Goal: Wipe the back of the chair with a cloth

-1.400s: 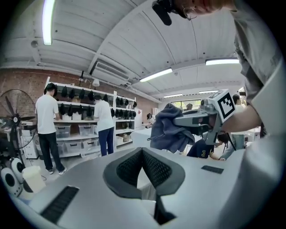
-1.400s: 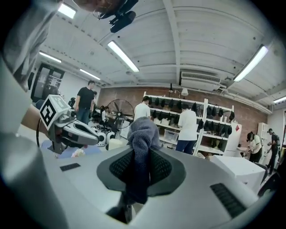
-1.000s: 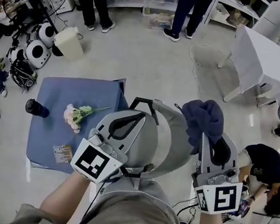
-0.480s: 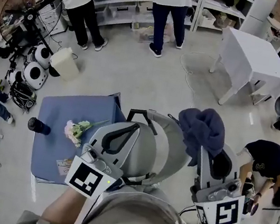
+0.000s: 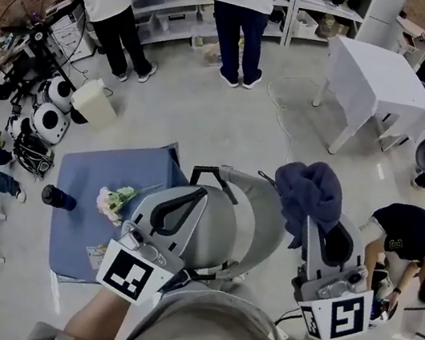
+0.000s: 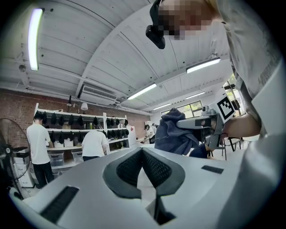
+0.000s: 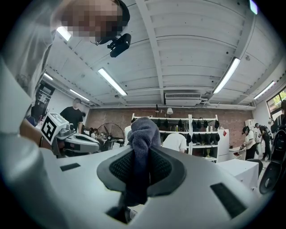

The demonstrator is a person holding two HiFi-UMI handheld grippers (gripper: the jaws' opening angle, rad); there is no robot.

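My right gripper [image 7: 141, 166] is clamped on the dark cloth [image 5: 306, 191], which is bunched up just above the grey chair [image 5: 260, 224]. My left gripper [image 6: 142, 154] is pinched closed, with nothing in it. The cloth looks soft, light and floppy, so a mid-bunch grip seems right.

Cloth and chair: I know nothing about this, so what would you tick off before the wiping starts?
1. The cloth gripped by the right tool: ok, jaws shut on it.
2. The left tool free: ok, shut on nothing.
3. The chair in sight, between the tools: ok.
4. Cloth touching chair: cannot tell.
5. Room to move: cannot tell, a person is close on the right.
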